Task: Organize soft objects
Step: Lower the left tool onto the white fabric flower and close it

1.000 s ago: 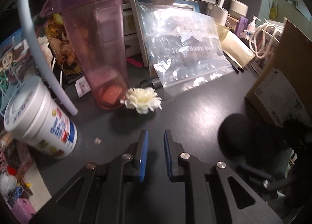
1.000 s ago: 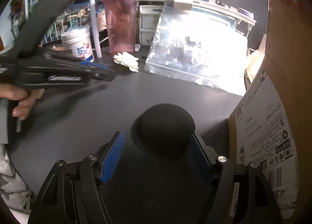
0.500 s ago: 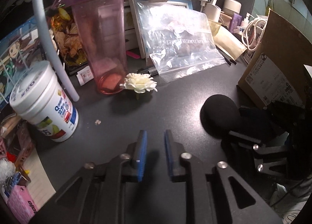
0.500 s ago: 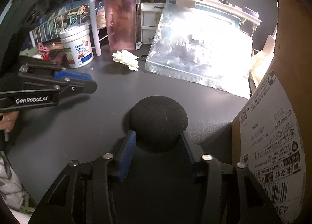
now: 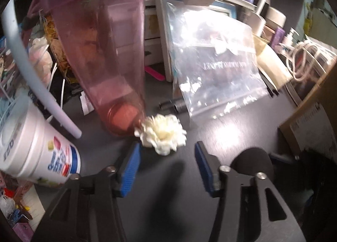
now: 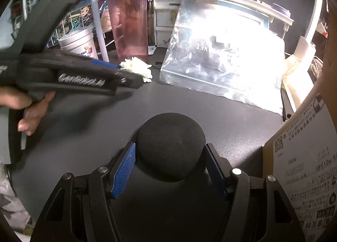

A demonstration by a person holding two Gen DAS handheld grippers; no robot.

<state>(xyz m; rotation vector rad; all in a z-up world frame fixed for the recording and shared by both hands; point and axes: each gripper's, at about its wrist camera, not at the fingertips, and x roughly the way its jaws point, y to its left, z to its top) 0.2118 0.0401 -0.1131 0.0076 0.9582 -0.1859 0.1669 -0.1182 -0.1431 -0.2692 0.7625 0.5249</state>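
Observation:
A white fabric flower lies on the dark tabletop against the foot of a pink tumbler. My left gripper reaches it with its jaws opening; the flower sits just at the fingertips, and neither pad presses it. A black foam ball rests on the table between the blue pads of my right gripper. Those jaws are easing apart, but both pads still touch the ball's sides. The right wrist view shows the left gripper, held by a hand, beside the flower.
A white lidded tub and a white pole stand left of the tumbler. A clear zip bag leans at the back. A cardboard box walls the right side. Shelves and clutter fill the back.
The left gripper went from shut to open and moved forward up to the flower. The right gripper squeezed the ball, then widened slightly.

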